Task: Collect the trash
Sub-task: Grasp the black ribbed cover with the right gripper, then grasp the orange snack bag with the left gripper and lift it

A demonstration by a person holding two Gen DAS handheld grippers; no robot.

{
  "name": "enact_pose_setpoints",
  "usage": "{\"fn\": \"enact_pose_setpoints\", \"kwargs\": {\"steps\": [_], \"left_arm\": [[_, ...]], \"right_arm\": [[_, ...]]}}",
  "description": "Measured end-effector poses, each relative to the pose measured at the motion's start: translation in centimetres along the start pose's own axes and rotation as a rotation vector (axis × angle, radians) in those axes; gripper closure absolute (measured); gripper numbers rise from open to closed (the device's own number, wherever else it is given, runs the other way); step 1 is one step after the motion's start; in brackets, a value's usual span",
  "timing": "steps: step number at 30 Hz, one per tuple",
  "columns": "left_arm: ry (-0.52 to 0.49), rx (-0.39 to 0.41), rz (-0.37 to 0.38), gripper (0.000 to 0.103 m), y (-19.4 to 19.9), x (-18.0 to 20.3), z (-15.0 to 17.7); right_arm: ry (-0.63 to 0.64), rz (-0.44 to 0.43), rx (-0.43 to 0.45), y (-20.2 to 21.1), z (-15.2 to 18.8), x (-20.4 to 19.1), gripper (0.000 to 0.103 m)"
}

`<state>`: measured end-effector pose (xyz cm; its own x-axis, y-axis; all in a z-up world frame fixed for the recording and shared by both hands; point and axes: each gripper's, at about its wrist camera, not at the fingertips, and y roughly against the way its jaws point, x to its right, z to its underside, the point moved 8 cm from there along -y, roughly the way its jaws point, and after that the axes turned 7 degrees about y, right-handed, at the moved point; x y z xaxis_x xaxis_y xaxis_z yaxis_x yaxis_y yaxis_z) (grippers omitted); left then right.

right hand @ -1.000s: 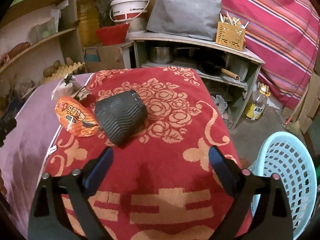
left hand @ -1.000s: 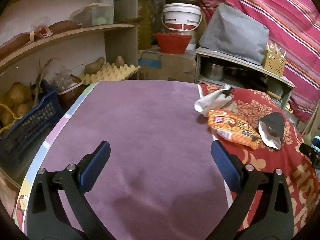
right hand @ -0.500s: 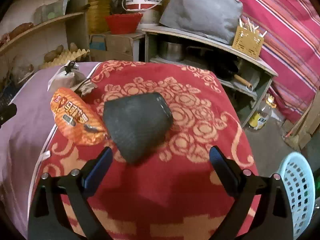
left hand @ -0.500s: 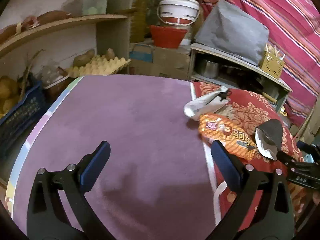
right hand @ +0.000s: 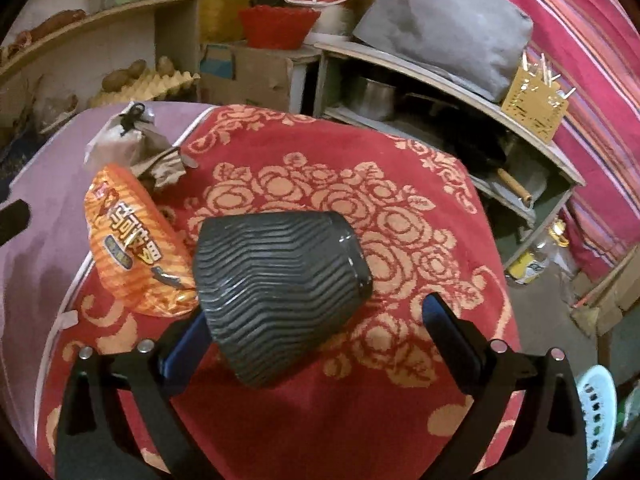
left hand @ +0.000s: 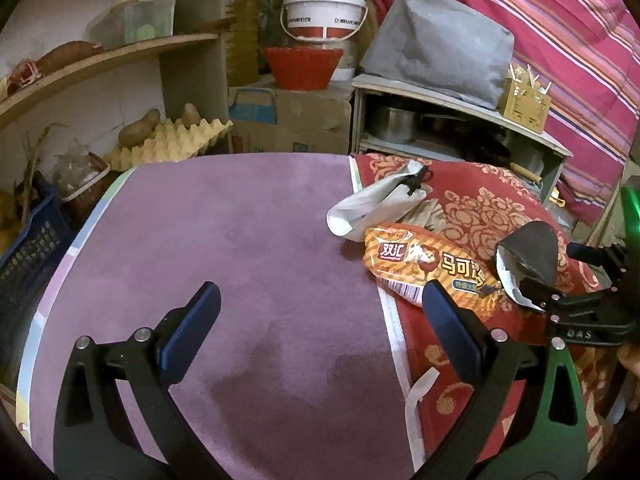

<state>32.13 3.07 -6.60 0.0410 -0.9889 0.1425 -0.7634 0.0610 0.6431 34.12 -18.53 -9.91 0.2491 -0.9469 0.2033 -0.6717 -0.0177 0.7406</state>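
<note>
A purple cloth (left hand: 240, 248) covers most of the desk on the left, and a red cloth with gold roses (right hand: 360, 184) covers the rest, the two meeting along a seam down the middle. Off the desk's right edge, down on the floor, a pale blue laundry-style basket (right hand: 598, 412) shows at the lower corner of the right wrist view.

The trash lies clustered near the seam on the red cloth. The biggest piece is a black ribbed paper cup (right hand: 276, 300), tipped on its side with its mouth toward the right claw (right hand: 316, 336). That claw is spread wide and grips nothing; the cup lies between its fingers, with the left finger partly hidden behind the cup's rim and the right finger well clear of it. Just beside the cup, touching its left side, is an orange snack wrapper (right hand: 132, 248). Beyond the wrapper lies a crumpled white bag (left hand: 376, 204) tied with a black string, straddling the seam.

The left claw (left hand: 320, 320) hangs over the purple cloth, also spread wide and empty, its right finger near the wrapper's end.
</note>
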Motion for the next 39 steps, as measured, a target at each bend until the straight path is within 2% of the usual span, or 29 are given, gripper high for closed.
{"fn": "enact_pose_setpoints", "kwargs": {"steps": [1,2,3,5,7,9,12,14,16,21,23,27,29,32,39], "left_arm": [[0.005,-0.005,0.002,0.006,-0.1,0.0,0.0],[0.016,-0.014,0.006,0.006,-0.2,0.0,-0.1],[0.022,-0.021,0.010,0.006,-0.3,0.0,-0.2],[0.028,-0.027,0.018,0.006,-0.2,0.3,-0.3],[0.014,-0.023,0.010,0.006,0.0,0.7,-0.3],[-0.003,-0.029,-0.005,0.006,-0.2,1.3,-0.1],[0.005,-0.052,0.010,0.006,-0.6,2.4,0.0],[0.013,-0.068,0.043,0.006,-0.9,3.7,0.0],[0.006,-0.078,0.065,0.006,-1.4,5.0,0.3],[-0.024,-0.088,0.054,0.008,-3.0,7.4,1.0],[-0.030,-0.118,0.063,0.025,-4.0,8.1,1.6],[-0.039,-0.162,0.085,0.045,-5.1,8.6,2.4],[-0.046,-0.181,0.111,0.069,-5.3,8.9,2.7],[-0.055,-0.168,0.128,0.078,-4.8,9.1,2.6],[-0.054,-0.138,0.142,0.090,-2.6,9.1,2.1]], "right_arm": [[0.012,-0.003,0.004,0.1,0.0,-0.2,0.008],[0.026,-0.002,0.008,0.2,-0.1,-0.3,0.015],[0.033,-0.003,0.007,0.2,0.0,-0.4,0.028],[0.024,-0.031,-0.001,0.2,0.2,-0.5,0.044],[0.012,-0.037,0.005,0.3,0.4,-0.2,0.046],[0.002,-0.037,0.012,0.8,0.6,0.2,0.060],[-0.035,-0.024,0.026,1.8,1.0,1.7,0.075],[-0.055,-0.016,0.032,2.4,1.3,2.8,0.080],[-0.069,-0.003,0.031,2.8,1.9,3.9,0.082],[-0.111,0.000,0.028,3.1,3.2,6.2,0.084],[-0.122,0.002,0.029,3.2,3.5,6.8,0.084],[-0.115,0.008,0.032,3.3,3.7,7.0,0.084],[-0.110,0.012,0.035,3.4,3.6,6.9,0.084],[-0.116,0.008,0.042,3.5,3.4,6.8,0.084],[-0.107,-0.002,0.067,4.3,2.8,5.9,0.084]]}}
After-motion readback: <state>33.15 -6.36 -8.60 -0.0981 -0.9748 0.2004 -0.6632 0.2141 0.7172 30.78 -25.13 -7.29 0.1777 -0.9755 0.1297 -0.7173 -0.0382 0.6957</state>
